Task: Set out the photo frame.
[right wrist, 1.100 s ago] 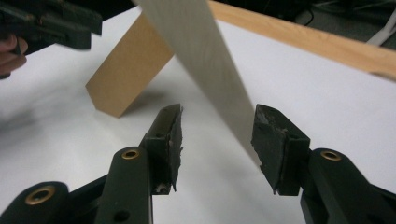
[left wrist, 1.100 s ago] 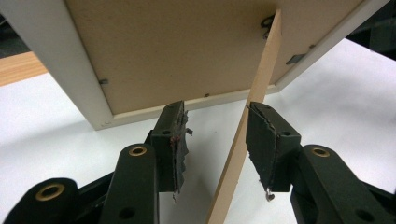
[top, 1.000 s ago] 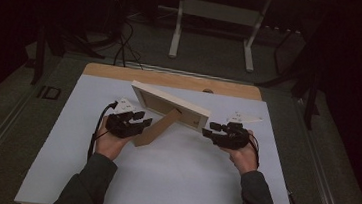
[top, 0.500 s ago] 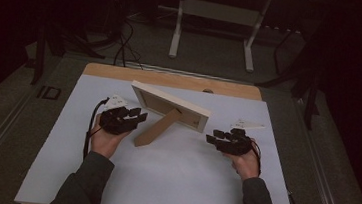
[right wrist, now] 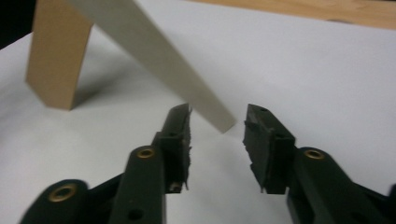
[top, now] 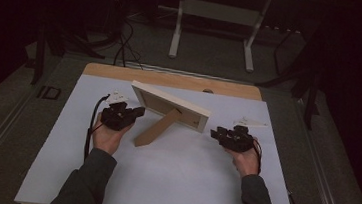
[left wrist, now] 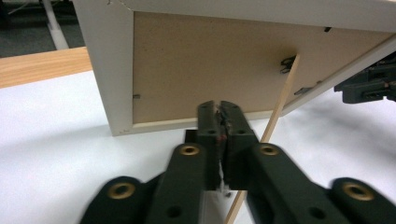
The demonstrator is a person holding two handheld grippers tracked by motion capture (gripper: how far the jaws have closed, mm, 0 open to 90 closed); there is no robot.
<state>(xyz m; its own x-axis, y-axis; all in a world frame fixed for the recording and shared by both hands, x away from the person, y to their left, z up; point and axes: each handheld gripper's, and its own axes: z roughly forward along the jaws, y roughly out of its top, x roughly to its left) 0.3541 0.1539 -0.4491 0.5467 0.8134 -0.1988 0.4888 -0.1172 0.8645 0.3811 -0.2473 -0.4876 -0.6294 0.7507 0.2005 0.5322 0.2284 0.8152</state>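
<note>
Two grippers flank the picture frame (top: 170, 106), which stands tilted on its back strut (top: 157, 128) near the far middle of the white table (top: 176, 182), closer to the wooden far edge than to yours. From the high view, your left gripper (top: 137, 112) sits just beside the frame's left end and your right gripper (top: 214, 133) just off its right corner, neither touching. Your left gripper view adds the frame's brown backing board (left wrist: 210, 60), its hanger clip (left wrist: 288, 64) and the thin edge of the strut; your jaws have just closed fully together on nothing. Your right gripper view shows the frame's pale corner (right wrist: 223, 122) beyond its half-parted jaws, which have been narrowing with nothing between them.
</note>
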